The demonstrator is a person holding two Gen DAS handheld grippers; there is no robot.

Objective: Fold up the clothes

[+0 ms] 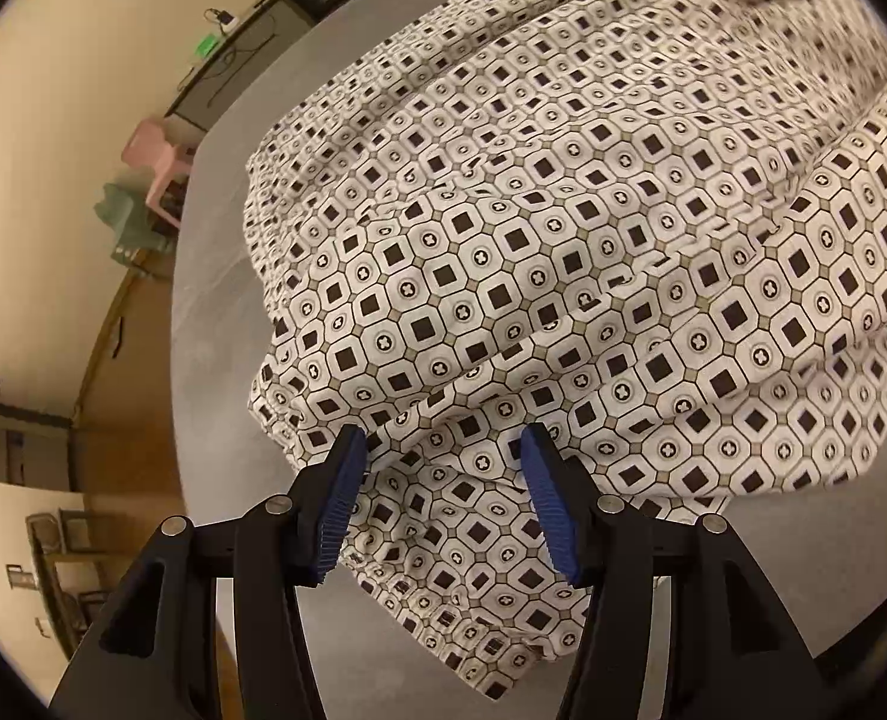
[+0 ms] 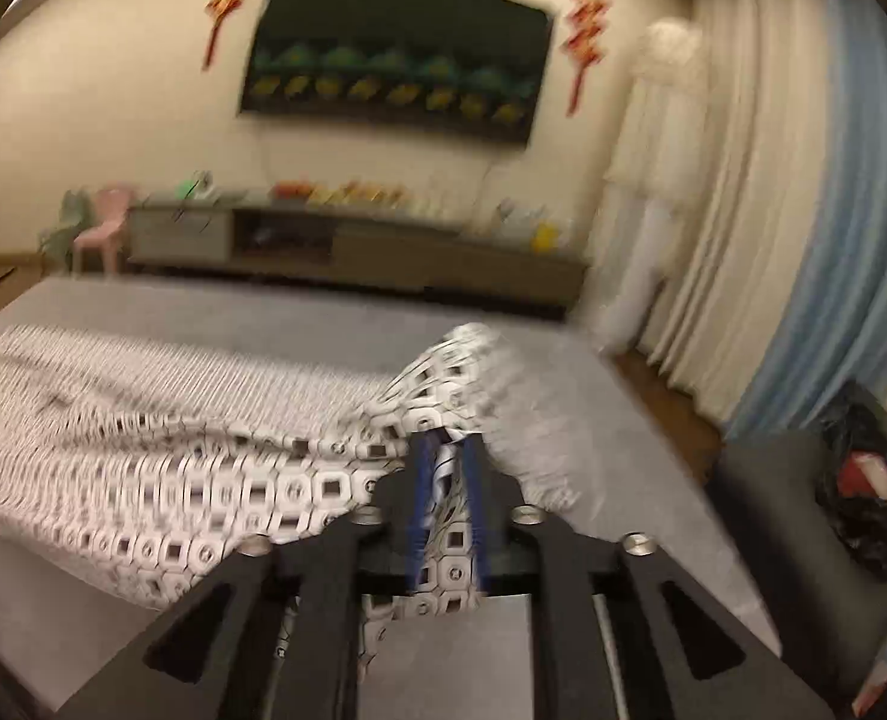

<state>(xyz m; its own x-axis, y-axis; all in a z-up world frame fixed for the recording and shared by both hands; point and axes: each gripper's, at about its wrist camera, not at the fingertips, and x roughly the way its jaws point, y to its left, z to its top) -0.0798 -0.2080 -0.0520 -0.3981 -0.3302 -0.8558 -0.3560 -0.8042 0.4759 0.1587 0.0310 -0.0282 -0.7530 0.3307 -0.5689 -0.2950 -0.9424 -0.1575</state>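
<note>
Left gripper (image 1: 440,441) jaws apart, patterned garment (image 1: 563,252) edge between fingers, unpinched. Right gripper (image 2: 448,444) nearly closed, clamping bunched garment fold; grey surface (image 1: 215,276) beneath.

wall screen (image 2: 392,57), pink chair (image 2: 100,227), curtains (image 2: 761,228) — red ornaments (image 2: 587,24).

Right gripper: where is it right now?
Right wrist view, bottom centre: the right gripper is pinching a fold of the patterned garment above the grey bed.

Left gripper (image 1: 440,450) jaws stand apart; right gripper (image 2: 448,450) jaws pinched close.
</note>
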